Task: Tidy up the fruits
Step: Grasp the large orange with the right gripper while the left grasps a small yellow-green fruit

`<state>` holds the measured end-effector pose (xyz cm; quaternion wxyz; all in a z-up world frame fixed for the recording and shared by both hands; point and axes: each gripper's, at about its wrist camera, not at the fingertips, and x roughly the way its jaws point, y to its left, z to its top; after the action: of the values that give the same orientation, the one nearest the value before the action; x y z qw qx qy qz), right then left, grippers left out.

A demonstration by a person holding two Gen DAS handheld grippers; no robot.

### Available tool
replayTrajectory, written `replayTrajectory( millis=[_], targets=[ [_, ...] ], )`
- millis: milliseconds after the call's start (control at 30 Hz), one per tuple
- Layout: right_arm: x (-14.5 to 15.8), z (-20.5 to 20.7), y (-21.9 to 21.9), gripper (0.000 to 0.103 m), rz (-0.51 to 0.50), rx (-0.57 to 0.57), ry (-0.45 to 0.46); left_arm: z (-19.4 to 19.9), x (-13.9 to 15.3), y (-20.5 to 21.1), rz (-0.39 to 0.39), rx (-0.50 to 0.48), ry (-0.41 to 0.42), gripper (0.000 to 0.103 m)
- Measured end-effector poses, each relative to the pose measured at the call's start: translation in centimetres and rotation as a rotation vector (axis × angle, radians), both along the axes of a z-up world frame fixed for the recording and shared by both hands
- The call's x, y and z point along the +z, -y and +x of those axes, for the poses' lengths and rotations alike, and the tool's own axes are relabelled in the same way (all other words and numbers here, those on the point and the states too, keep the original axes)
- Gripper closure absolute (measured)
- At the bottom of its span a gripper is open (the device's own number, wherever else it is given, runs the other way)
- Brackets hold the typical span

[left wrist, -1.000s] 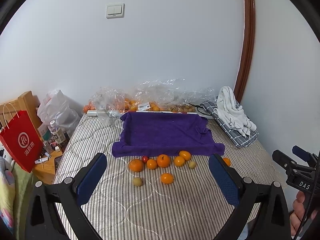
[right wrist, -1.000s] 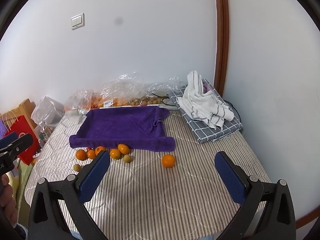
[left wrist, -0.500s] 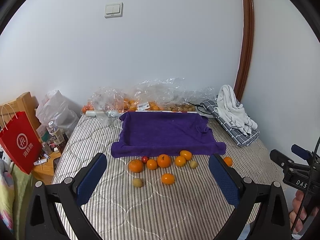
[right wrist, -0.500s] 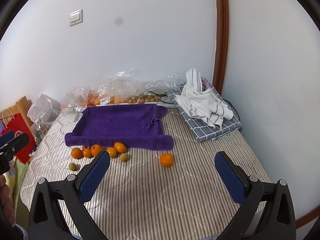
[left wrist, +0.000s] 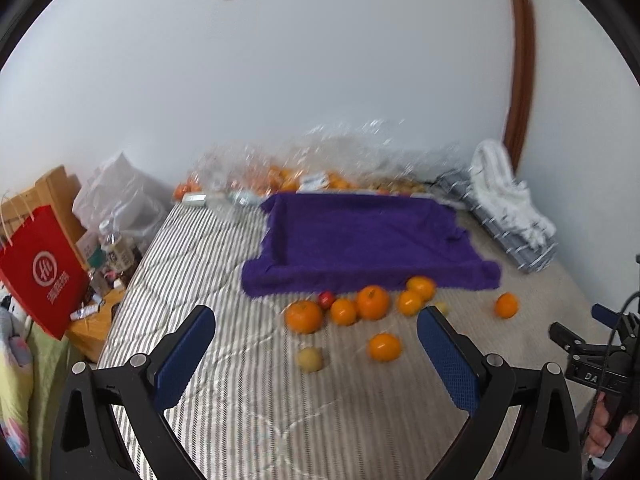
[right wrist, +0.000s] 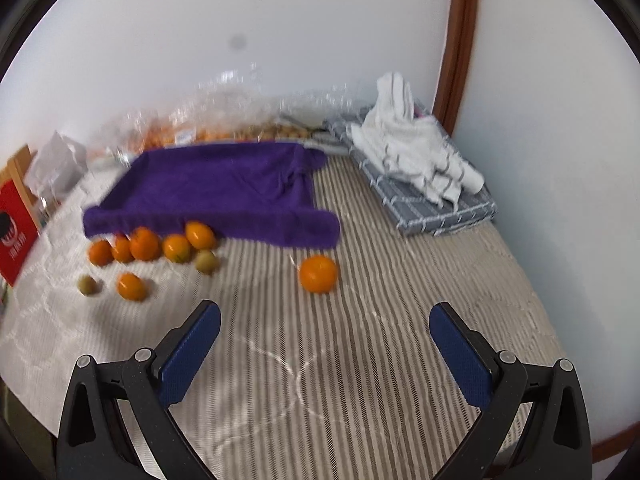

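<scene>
Several oranges lie in a loose row on the striped bed, just in front of a purple towel shaped like a tray. One orange and a yellow-green fruit lie nearer. A lone orange lies apart on the right. The towel also shows in the right wrist view. My left gripper is open and empty above the bed, short of the fruits. My right gripper is open and empty, just short of the lone orange.
Clear plastic bags of fruit lie against the back wall. A white towel on a grey checked cloth lies at the back right. A red paper bag and clutter stand off the bed's left edge. The wall closes the right side.
Both grippers have moved forward and lower toward the fruits, which look larger now. The right wrist view has swung so the lone orange sits between its fingers. Both stay open.
</scene>
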<state>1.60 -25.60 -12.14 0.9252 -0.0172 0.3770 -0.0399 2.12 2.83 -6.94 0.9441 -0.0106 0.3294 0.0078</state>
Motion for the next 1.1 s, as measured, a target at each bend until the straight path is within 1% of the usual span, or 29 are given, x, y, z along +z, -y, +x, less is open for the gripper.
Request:
replayTrajectory(
  millis=[33, 100, 133, 200, 267, 300, 367, 400, 433, 467, 533, 633, 700, 933, 1033, 1100],
  targets=[
    [-0.8, 0.2, 0.1, 0.001, -0.002, 0.005, -0.004, 0.3, -0.6, -0.4, -0.010, 0.002, -0.018, 0.008],
    [-2.2, 0.6, 0.4, 0.001, 0.009, 0.003, 0.000, 1.2, -2.6, -1.3, -0.045, -0.006, -0.073, 0.010],
    [-2.9, 0.9, 0.6, 0.001, 0.021, 0.003, -0.005, 1.4, -3.3, -1.7, -0.047, 0.000, -0.083, 0.010],
    [-4.0, 1.7, 1.0, 0.007, 0.052, 0.009, -0.031, 1.8, -5.0, -2.6, -0.030, 0.017, -0.098, 0.011],
    [-4.8, 2.8, 1.5, 0.017, 0.072, 0.002, -0.057, 2.0, -6.3, -3.1, -0.024, 0.013, -0.122, 0.013],
    [-5.0, 3.1, 1.7, 0.019, 0.077, -0.005, -0.058, 2.1, -6.9, -3.3, -0.026, 0.008, -0.137, 0.014],
    [-5.5, 4.1, 2.2, 0.022, 0.107, -0.004, -0.057, 2.3, -8.2, -3.9, -0.036, 0.003, -0.161, 0.020],
    [-5.9, 4.6, 2.5, 0.023, 0.123, 0.001, -0.052, 2.4, -8.7, -4.1, -0.045, 0.001, -0.172, 0.025],
    [-6.2, 5.1, 2.7, 0.029, 0.134, -0.002, -0.048, 2.6, -9.5, -4.2, -0.059, -0.009, -0.191, 0.028],
    [-6.6, 5.7, 2.9, 0.036, 0.137, -0.023, -0.054, 2.7, -10.0, -4.3, -0.066, -0.017, -0.203, 0.028],
    [-7.1, 6.4, 3.1, 0.041, 0.149, -0.053, -0.066, 2.9, -11.0, -4.5, -0.071, -0.029, -0.222, 0.034],
    [-7.9, 7.5, 3.1, 0.041, 0.178, -0.043, -0.087, 3.1, -12.0, -4.7, -0.079, -0.039, -0.240, 0.035],
    [-8.1, 7.9, 2.8, 0.041, 0.169, -0.030, -0.082, 2.7, -12.1, -4.8, -0.075, -0.045, -0.216, 0.035],
    [-8.5, 10.1, 2.0, 0.041, 0.157, -0.008, -0.112, 2.4, -12.3, -4.6, -0.051, -0.067, -0.205, 0.035],
    [-8.5, 10.5, 1.5, 0.041, 0.123, 0.003, -0.122, 2.6, -12.1, -4.9, -0.078, -0.079, -0.224, 0.035],
    [-8.6, 10.7, 1.2, 0.045, 0.105, 0.005, -0.119, 2.7, -11.9, -5.1, -0.119, -0.097, -0.228, 0.036]
  ],
)
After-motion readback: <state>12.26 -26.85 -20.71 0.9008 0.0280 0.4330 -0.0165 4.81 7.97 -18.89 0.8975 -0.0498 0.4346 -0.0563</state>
